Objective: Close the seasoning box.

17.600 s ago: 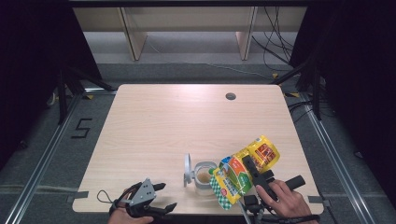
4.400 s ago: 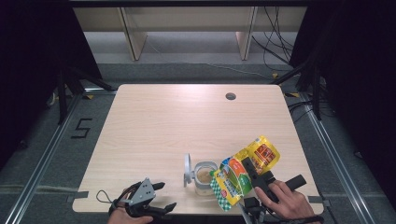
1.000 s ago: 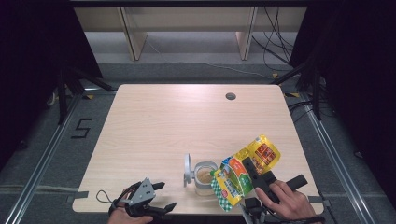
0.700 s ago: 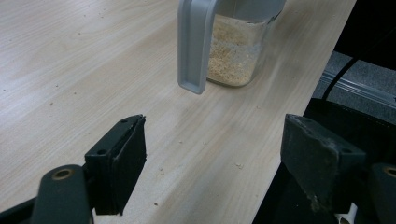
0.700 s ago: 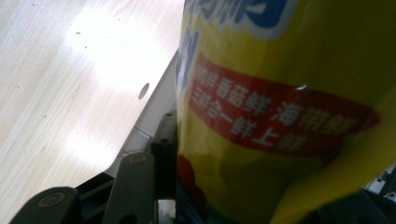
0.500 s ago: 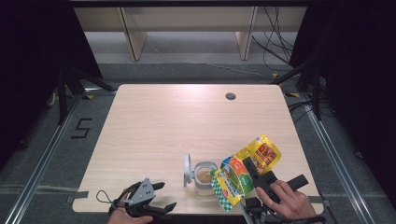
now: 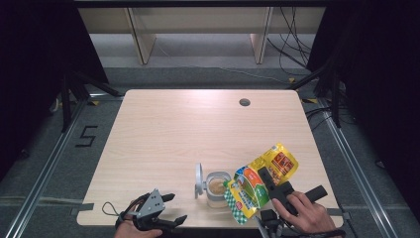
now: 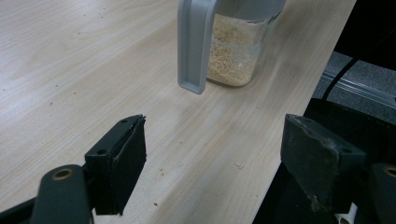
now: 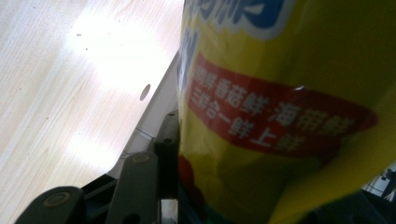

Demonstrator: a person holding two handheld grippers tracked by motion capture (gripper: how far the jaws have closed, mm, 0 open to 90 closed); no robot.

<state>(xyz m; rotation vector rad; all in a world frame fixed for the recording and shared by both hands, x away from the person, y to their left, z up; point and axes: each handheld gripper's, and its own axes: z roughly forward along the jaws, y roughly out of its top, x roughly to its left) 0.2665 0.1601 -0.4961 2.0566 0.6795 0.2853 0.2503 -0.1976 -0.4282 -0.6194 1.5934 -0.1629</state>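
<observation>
The pouch [image 7: 260, 183] was a glossy yellow bag, printed with a green-and-orange picture, a red band of white lettering and a green checked strip along its lower end. It hung tilted above the table's near edge, toward the near right corner, its low end tipped over the mouth of the measuring cup [image 7: 216, 188]. In the right gripper view the pouch [image 9: 289, 107] pressed up close, yellow film with the red band running across it.

The right gripper [image 7: 271, 184] was clamped on the pouch, one black jaw lying across its front, with the person's right hand [image 7: 307, 215] behind it at the table's edge.

The measuring cup stood upright on the table just left of the pouch, clear-walled with a grey handle [image 8: 194, 44] and partly filled with pale tan grains [image 8: 231, 53].

Well apart from it, near the near left corner, the left gripper [image 7: 171, 208] rested low over the table's edge, its jaws spread wide with nothing between them. Fine crumbs [image 8: 239, 165] speckled the light wood of the table [image 7: 188, 129] there.
</observation>
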